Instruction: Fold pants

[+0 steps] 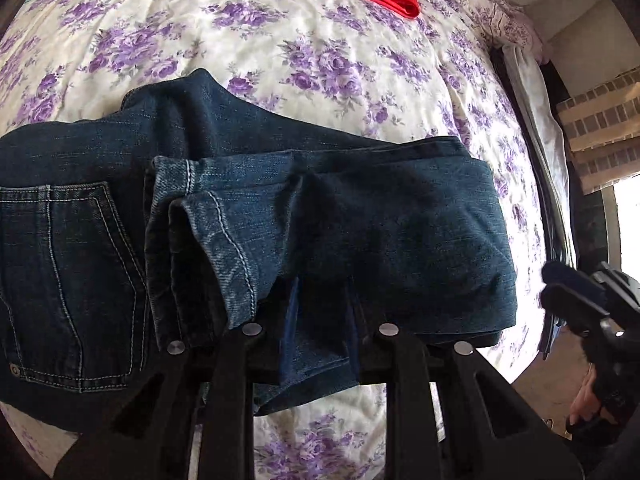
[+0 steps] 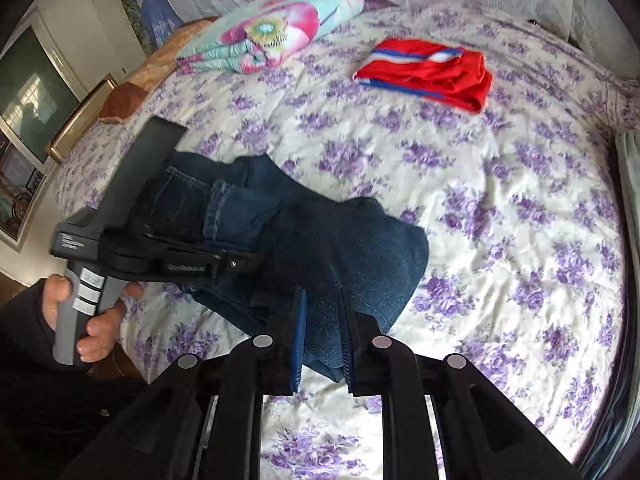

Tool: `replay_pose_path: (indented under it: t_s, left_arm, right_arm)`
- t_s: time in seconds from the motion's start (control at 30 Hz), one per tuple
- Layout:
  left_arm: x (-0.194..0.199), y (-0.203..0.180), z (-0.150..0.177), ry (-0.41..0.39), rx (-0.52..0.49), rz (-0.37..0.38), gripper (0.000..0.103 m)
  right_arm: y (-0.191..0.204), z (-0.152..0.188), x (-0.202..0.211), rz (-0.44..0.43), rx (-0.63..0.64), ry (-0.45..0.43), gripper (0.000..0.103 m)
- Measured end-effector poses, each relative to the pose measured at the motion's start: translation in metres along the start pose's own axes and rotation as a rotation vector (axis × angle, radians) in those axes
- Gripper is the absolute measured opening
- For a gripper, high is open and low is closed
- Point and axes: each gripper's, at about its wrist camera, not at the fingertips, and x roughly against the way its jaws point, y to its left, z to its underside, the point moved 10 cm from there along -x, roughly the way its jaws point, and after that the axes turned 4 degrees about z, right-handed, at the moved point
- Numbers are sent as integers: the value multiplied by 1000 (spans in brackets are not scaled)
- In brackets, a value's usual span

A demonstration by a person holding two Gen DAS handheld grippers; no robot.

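Observation:
Dark blue jeans (image 1: 360, 220) lie partly folded on the floral bedspread (image 1: 280, 52), legs doubled over, the hems near the back pocket (image 1: 68, 280). My left gripper (image 1: 322, 320) is shut on a near edge of the folded denim. My right gripper (image 2: 322, 332) is shut on another edge of the jeans (image 2: 360, 248) and holds it slightly raised. The left gripper's body (image 2: 160, 256) and the hand holding it show at the left of the right wrist view. The right gripper's body (image 1: 592, 312) shows at the right edge of the left wrist view.
A folded red garment with blue and white stripes (image 2: 432, 72) lies farther back on the bed. A rolled colourful blanket (image 2: 272, 32) lies at the back left. The bed's right edge (image 1: 536, 128) drops to a dark gap. A dresser (image 2: 36, 128) stands left.

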Motion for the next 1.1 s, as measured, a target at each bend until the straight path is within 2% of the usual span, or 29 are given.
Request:
replay_pose_path:
  t_s: [0.03, 0.07, 0.1, 0.13, 0.17, 0.27, 0.3, 0.4, 0.47, 0.5, 0.57, 0.6, 0.63, 0.67, 0.77, 0.83, 0.9, 1.03, 1.1]
  left_arm:
    - [0, 1, -1, -2, -1, 5, 20]
    - [0, 3, -2, 0, -4, 6, 17]
    - [-2, 6, -2, 3, -8, 3, 7]
    - [-5, 12, -3, 6, -10, -10, 2]
    - [-8, 16, -3, 4, -2, 14, 2]
    - [-7, 25, -4, 2, 82, 124, 2]
    - [-5, 26, -4, 2, 94, 136, 2]
    - [10, 27, -1, -8, 99, 113, 1]
    - [38, 26, -1, -54, 107, 129, 3]
    - [57, 28, -1, -94, 105, 129, 7]
    - [103, 41, 2, -202, 119, 93, 40]
    - [126, 53, 5, -262, 138, 54, 72]
    - [148, 66, 9, -322, 165, 9, 86]
    - [169, 81, 16, -370, 197, -17, 87]
    - [203, 124, 42, -422, 318, -71, 87]
    - [214, 159, 63, -434, 401, -115, 87]
    - [214, 189, 83, -423, 503, -120, 87]
    - [206, 211, 101, -422, 610, -99, 87]
    - [196, 212, 102, -406, 622, -87, 87]
  right_arm:
    - [-2, 9, -17, 25, 5, 58, 16]
    - [-9, 22, -36, 86, 18, 127, 16]
    - [-16, 36, -51, 106, 11, 188, 16]
    - [-18, 40, -60, 92, -10, 180, 15]
    - [-20, 40, -62, 86, -13, 156, 15]
    - [-19, 38, -63, 80, -21, 159, 15]
    - [-18, 38, -62, 80, -13, 158, 15]
    - [-15, 34, -52, 67, 3, 157, 18]
    - [-11, 25, -37, 46, -10, 140, 19]
    - [-9, 16, -27, 32, -14, 113, 19]
    - [0, 0, -6, 16, -2, 49, 19]
    - [5, -7, 3, 7, 6, 23, 19]
    - [11, -13, 9, -8, 13, 1, 19]
    - [17, -20, 12, -29, 19, -13, 19]
    - [45, -30, 8, -103, 65, -23, 19]
    - [71, -37, -4, -151, 102, -15, 19]
    - [93, -48, -20, -188, 133, -21, 19]
    - [117, -70, -62, -158, 169, -29, 19]
    - [117, -67, -95, -119, 167, 49, 19]
